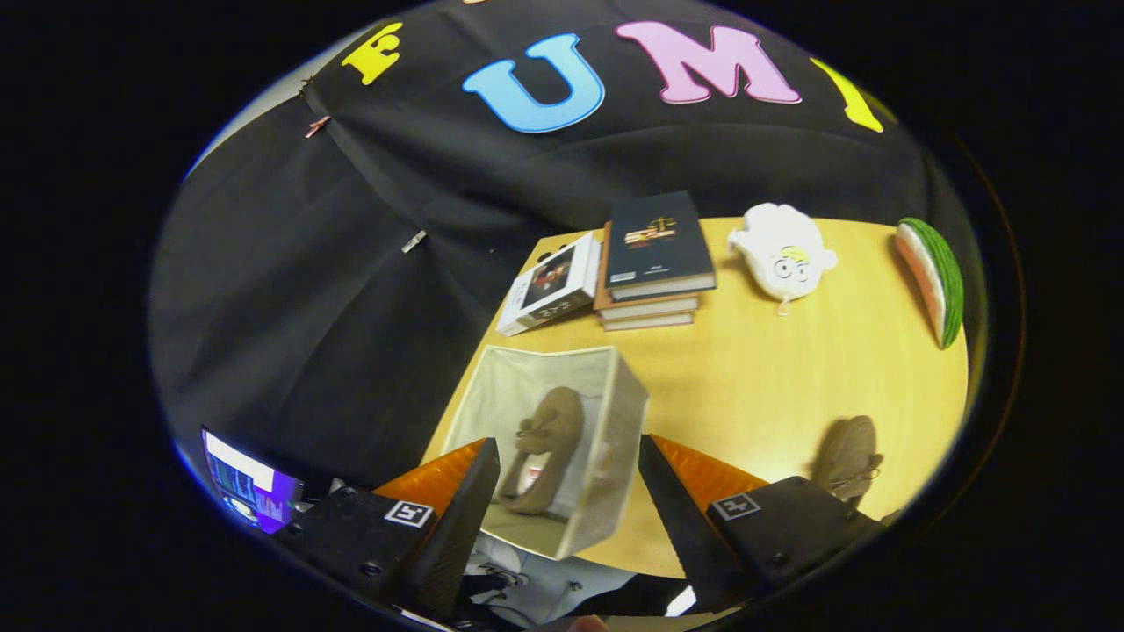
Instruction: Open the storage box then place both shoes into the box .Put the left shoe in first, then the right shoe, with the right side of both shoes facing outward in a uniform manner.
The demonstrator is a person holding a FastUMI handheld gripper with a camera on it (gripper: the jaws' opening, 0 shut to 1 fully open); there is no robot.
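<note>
An open pale fabric storage box (625,412) stands at the near left corner of the wooden table (755,377). One tan suede shoe (549,443) lies inside it. A second tan shoe (850,456) rests on the table to the right of the box, just beyond my right finger. My gripper (569,483) hovers high above the box, open, with nothing between its fingers; the shoe in the box shows through the gap.
A stack of books (654,263) and a white boxed item (551,285) sit at the table's far side. A white plush toy (784,250) and a watermelon-slice toy (933,268) lie farther right. A lit screen (246,487) glows low on the left, off the table.
</note>
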